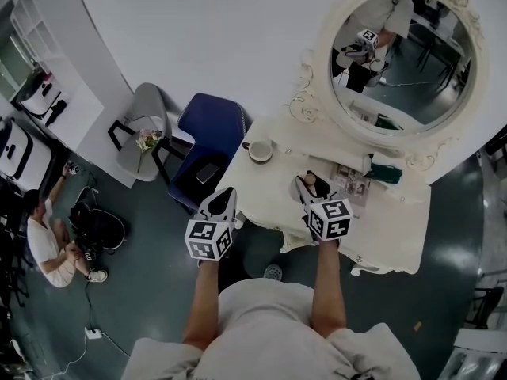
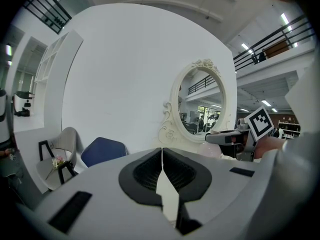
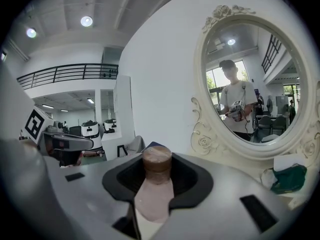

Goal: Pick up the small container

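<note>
A small pale pink container (image 3: 154, 190) with a brown cap (image 3: 157, 160) stands upright between the jaws of my right gripper (image 3: 156, 179), which is shut on it. From the head view, that right gripper (image 1: 308, 185) hovers over the white dressing table (image 1: 396, 232), and the container's cap (image 1: 310, 180) shows at its tip. My left gripper (image 1: 223, 196) hangs left of the table's edge, above the floor. Its jaws meet in the left gripper view (image 2: 161, 171) with nothing between them.
A large oval mirror (image 1: 404, 62) with a carved white frame stands at the back of the table. A cup (image 1: 260, 150), a green cloth (image 1: 386, 172) and papers (image 1: 348, 182) lie on the table. A blue chair (image 1: 207, 133) and a grey chair (image 1: 146, 117) stand left. A person (image 1: 47, 244) sits on the floor.
</note>
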Available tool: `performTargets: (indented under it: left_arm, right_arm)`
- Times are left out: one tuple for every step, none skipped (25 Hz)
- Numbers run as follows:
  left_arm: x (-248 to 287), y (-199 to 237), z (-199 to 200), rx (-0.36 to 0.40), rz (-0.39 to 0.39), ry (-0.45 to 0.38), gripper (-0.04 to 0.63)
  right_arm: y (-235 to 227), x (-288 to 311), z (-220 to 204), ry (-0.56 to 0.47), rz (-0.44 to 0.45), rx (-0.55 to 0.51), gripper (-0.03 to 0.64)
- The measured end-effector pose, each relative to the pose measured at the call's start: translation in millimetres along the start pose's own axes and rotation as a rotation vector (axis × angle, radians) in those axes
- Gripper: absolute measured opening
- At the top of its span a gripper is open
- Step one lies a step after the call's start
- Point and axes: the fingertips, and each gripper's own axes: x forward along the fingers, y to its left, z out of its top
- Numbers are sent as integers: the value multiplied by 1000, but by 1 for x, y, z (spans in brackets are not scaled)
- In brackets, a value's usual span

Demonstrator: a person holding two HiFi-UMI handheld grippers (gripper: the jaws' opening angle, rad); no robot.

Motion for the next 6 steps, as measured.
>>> performTargets:
  left_arm:
    - [0,0,0,-1,0,-1,29]
    - [0,1,0,-1,0,-1,29]
    - [0,1,0,-2,-1,-1,29]
    - [1,1,0,-2,-1,-1,29]
    - [1,1,-1,-2,-1,0,29]
    - [1,1,-1,-2,0,2,29]
  right_arm:
    - [0,0,0,-2,0,1,140]
    - [0,1,1,-3,0,2,140]
    - [0,1,1,-2,-1,3,140]
    - [0,1,1,-2,-2,3,140]
    - [-1,1,1,-1,-3,3,140]
    - [-1,1,1,0,-4,3,140]
